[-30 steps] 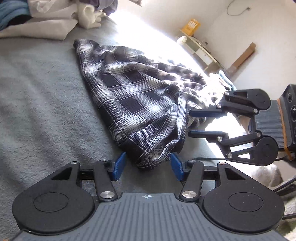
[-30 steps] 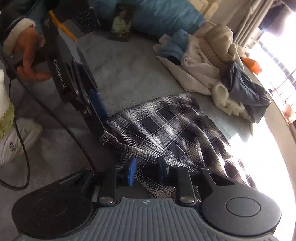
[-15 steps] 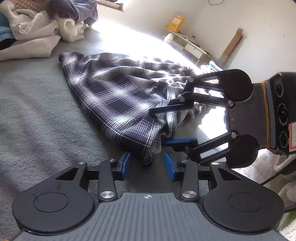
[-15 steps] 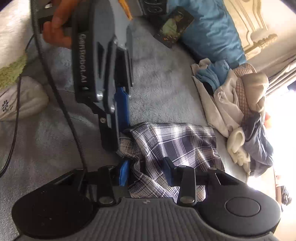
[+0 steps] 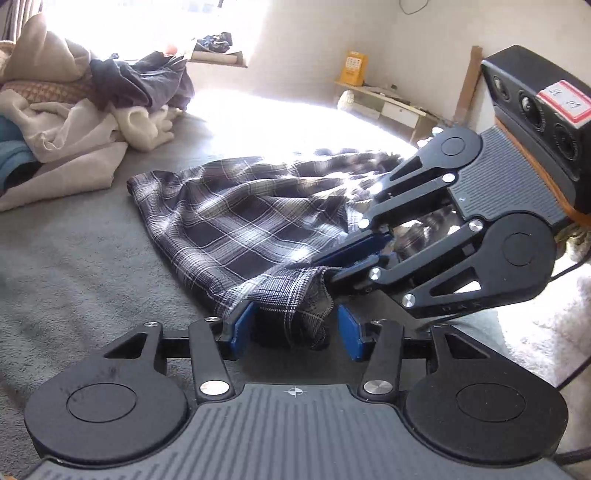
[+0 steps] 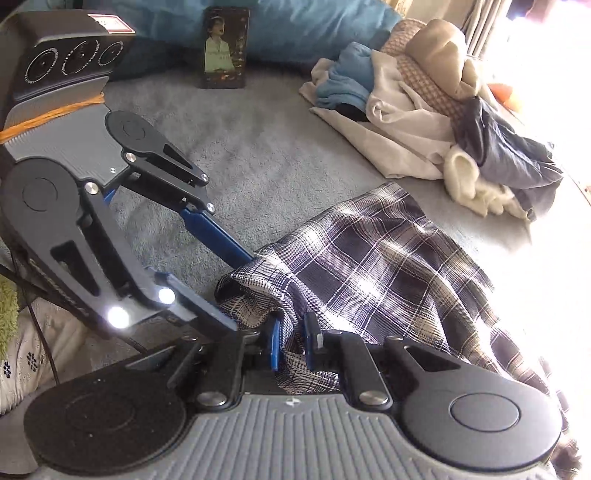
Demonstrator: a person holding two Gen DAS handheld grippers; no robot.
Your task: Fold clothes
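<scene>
The left gripper (image 5: 295, 332) is held spread, its blue pads (image 5: 242, 326) standing either side of a bunched corner of the plaid garment (image 5: 236, 229) without pressing it; the right gripper (image 6: 291, 345) is seen nearly closed, a fold of the same plaid garment (image 6: 369, 273) pinched between its pads. In the left wrist view the right gripper (image 5: 332, 266) is reached in from the right of the garment, its fingers brought together at the same bunched corner and crossing in front of the cloth behind; in the right wrist view the left gripper (image 6: 236, 291) is laid in from the left of the garment, covering part of that edge. The garment is spread over a grey blanket (image 6: 266, 155); beyond the garment a heap of clothes (image 6: 424, 96) is piled; behind the garment, to the left of the heap, a picture card (image 6: 223, 48) is propped against a blue cushion (image 6: 306, 22); a low shelf (image 5: 384, 99) is seen beyond the garment by the wall.
</scene>
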